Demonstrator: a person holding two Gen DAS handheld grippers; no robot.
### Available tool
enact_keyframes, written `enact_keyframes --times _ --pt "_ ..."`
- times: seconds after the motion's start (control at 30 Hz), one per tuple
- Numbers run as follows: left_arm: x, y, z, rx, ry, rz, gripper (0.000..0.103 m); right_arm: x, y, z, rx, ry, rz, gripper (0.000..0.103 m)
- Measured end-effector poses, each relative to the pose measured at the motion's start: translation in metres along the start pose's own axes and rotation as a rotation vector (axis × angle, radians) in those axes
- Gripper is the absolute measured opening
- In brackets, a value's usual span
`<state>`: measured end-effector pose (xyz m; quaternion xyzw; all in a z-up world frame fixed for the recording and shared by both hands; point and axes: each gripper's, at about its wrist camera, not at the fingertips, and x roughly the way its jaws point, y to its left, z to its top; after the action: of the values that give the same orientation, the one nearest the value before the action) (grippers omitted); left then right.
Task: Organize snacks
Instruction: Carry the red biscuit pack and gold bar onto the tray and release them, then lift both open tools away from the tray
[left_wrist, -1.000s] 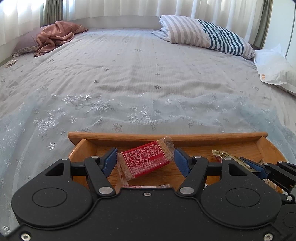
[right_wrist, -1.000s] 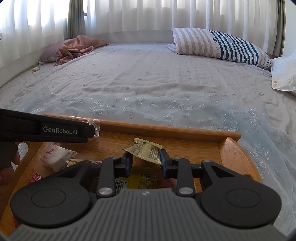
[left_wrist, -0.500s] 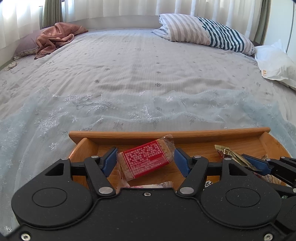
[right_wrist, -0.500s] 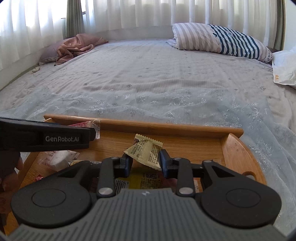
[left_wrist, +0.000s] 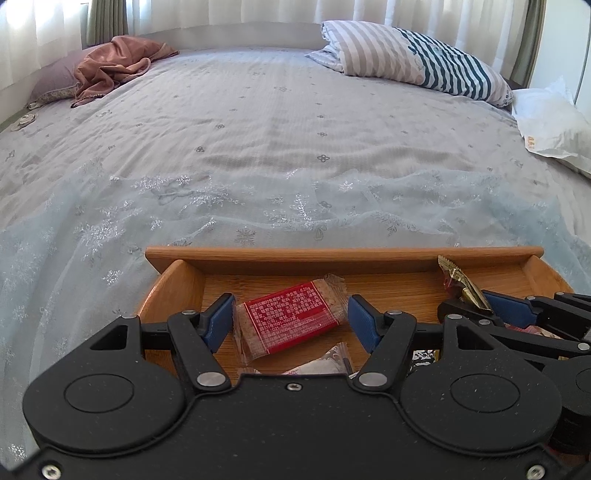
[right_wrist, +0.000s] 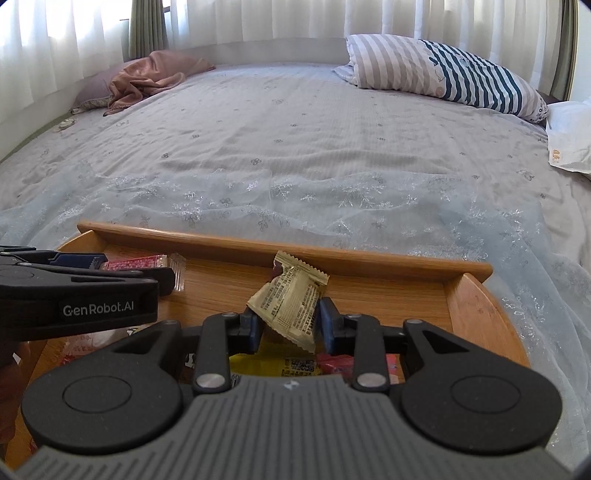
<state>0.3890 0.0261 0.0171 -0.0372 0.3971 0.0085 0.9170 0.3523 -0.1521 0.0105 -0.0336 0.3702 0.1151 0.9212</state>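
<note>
A wooden tray (left_wrist: 343, 256) (right_wrist: 369, 258) lies on the bed in front of both grippers. My left gripper (left_wrist: 291, 322) is shut on a red-labelled snack bar (left_wrist: 291, 317) and holds it over the tray's left part; the bar also shows in the right wrist view (right_wrist: 136, 263). My right gripper (right_wrist: 289, 325) is shut on a beige-gold snack packet (right_wrist: 291, 299) over the tray's middle; the packet also shows in the left wrist view (left_wrist: 461, 284). More packets lie in the tray below: a yellow one (right_wrist: 266, 363), a red one (right_wrist: 332, 360), a white one (left_wrist: 321, 363).
The tray rests on a pale blue sheer cloth (left_wrist: 258, 206) over a grey bedspread. A striped pillow (left_wrist: 413, 62), a pink blanket (left_wrist: 110, 62) and a white bag (left_wrist: 550, 125) lie at the far side of the bed.
Both grippers have risen and drawn back slightly, each still holding its snack; more of the tray and its far rim shows now.
</note>
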Motion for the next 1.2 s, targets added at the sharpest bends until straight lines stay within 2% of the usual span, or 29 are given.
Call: enact_keyframes --times 0.17,0.4,0.47,0.63,1.2 --pt "-0.001 -0.001 -0.001 0.010 0.002 0.001 0.065 -0.002 0.000 -0.003 0.000 -0.012 0.014 0.049" --pt "-0.003 -0.001 -0.002 0.008 0.006 0.010 0.067 -0.007 -0.004 -0.003 0.026 -0.032 0.033 0.055" --pt "-0.004 -0.002 -0.002 0.011 0.005 0.013 0.067 -0.009 -0.004 -0.003 0.030 -0.040 0.038 0.060" --pt "-0.012 -0.002 -0.002 0.014 0.000 0.023 0.077 -0.017 -0.005 -0.004 0.034 -0.051 0.034 0.065" --pt "-0.053 0.000 -0.009 0.017 -0.027 0.017 0.089 -0.054 -0.010 -0.007 0.053 -0.113 0.023 0.081"
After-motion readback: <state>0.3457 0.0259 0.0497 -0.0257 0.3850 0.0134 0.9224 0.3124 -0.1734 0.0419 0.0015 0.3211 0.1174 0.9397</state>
